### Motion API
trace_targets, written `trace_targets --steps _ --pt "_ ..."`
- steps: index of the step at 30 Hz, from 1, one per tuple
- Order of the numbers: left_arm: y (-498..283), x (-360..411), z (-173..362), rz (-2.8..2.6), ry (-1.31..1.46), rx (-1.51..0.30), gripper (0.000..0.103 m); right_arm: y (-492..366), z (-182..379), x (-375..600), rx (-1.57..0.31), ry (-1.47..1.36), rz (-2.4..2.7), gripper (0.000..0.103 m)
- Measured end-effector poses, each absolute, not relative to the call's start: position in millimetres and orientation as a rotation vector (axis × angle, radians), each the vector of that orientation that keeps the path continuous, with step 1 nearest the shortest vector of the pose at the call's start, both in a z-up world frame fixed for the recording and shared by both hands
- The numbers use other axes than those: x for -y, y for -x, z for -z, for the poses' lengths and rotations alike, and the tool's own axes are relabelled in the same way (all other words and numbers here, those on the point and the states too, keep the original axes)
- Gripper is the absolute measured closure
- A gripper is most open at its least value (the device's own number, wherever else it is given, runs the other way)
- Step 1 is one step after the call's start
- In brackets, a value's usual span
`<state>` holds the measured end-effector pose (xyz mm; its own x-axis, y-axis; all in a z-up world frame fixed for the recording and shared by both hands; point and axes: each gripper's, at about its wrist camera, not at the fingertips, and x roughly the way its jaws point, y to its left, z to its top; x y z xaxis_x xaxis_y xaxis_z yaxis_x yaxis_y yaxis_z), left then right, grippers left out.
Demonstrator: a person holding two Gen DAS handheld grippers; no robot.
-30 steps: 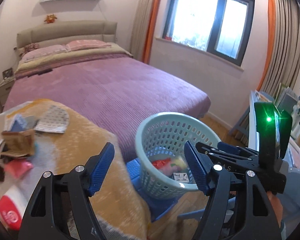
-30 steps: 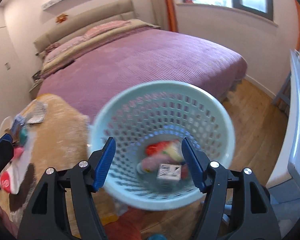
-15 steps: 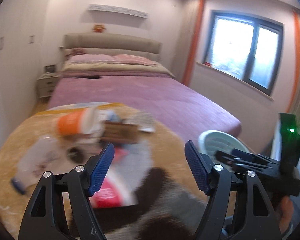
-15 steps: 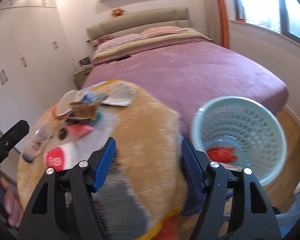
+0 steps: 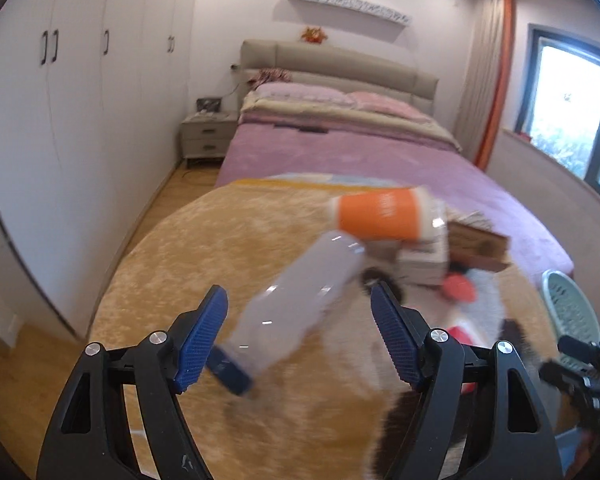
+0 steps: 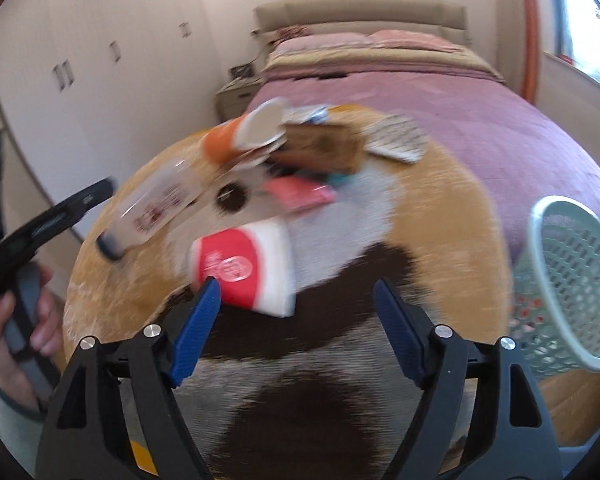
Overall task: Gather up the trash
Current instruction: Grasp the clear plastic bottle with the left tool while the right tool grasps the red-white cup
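Note:
Trash lies on a round furry orange, white and brown mat (image 5: 228,248). A clear bottle (image 5: 300,304) with a dark blue cap lies below my open left gripper (image 5: 298,340), framed by the fingers, and the pads do not touch it. Behind it lie an orange cup (image 5: 380,216) and a brown box (image 5: 476,244). My right gripper (image 6: 296,320) has its jaws opening with nothing gripped. A red-and-white cup (image 6: 244,264) lies just ahead of its left fingertip. The bottle (image 6: 160,200), a pink packet (image 6: 300,192) and a blister pack (image 6: 396,140) lie further on.
A pale green mesh basket (image 6: 568,288) stands at the mat's right edge, also as basket (image 5: 568,312). A purple bed (image 5: 340,152) lies behind the mat, white wardrobes (image 5: 80,100) line the left wall, and a nightstand (image 5: 208,136) stands by the bed. A hand (image 6: 16,320) holds the left gripper.
Both grippers swung left, away from the basket and over the mat with the trash. The basket slid to the right edge of both views. The right jaws stand wider.

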<state>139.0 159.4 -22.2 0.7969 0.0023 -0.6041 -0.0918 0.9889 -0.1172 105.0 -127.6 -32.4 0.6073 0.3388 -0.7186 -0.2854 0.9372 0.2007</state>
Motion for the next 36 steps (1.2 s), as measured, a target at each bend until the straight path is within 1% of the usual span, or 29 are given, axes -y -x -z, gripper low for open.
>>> trace_targets --steps 4,10,16,17,20,21,25,29,31,32,33,36 --pt "-148.5 -182.0 41.0 -0.029 0.179 -0.707 0.025 -104.0 41.0 96.0 -0.868 -0.028 -0.403 0.028" --pt "-174.4 -195.3 62.7 0.015 0.204 -0.782 0.025 -118.1 59.5 73.7 -0.904 0.018 -0.388 0.028" --pt "-173.0 -177.0 72.6 0.105 0.192 -0.817 0.026 -119.1 64.8 91.4 -0.915 0.040 -0.352 0.029" --pt "-172.8 -173.4 72.7 0.114 0.186 -0.820 0.027 -119.3 63.7 97.1 -0.914 0.040 -0.346 0.029" --pt "-168.4 -160.8 72.0 0.186 0.184 -0.833 0.036 -122.0 62.7 120.2 -0.904 0.038 -0.278 0.029" --pt "-167.2 -155.8 71.8 0.213 0.188 -0.837 0.036 -124.8 63.5 128.0 -0.908 0.029 -0.252 0.029" --pt "-171.7 -140.8 73.4 0.159 0.135 -0.845 0.036 -127.2 59.1 146.5 -0.905 -0.075 -0.280 0.029" --pt "-183.9 -138.5 82.2 0.104 0.133 -0.874 0.036 -125.3 56.0 125.5 -0.904 -0.131 -0.394 0.028" --pt "-187.3 -138.6 85.7 0.086 0.135 -0.887 0.040 -126.4 60.5 108.4 -0.918 -0.121 -0.418 0.024" --pt "-187.7 -140.0 86.5 0.077 0.135 -0.890 0.050 -127.2 63.5 99.5 -0.920 -0.107 -0.416 0.022" --pt "-187.8 -141.3 87.4 0.074 0.140 -0.894 0.051 -128.6 65.9 92.5 -0.922 -0.100 -0.416 0.021" --pt "-183.6 -147.3 86.9 0.075 0.178 -0.881 0.052 -136.9 71.1 82.8 -0.944 -0.119 -0.436 0.019"
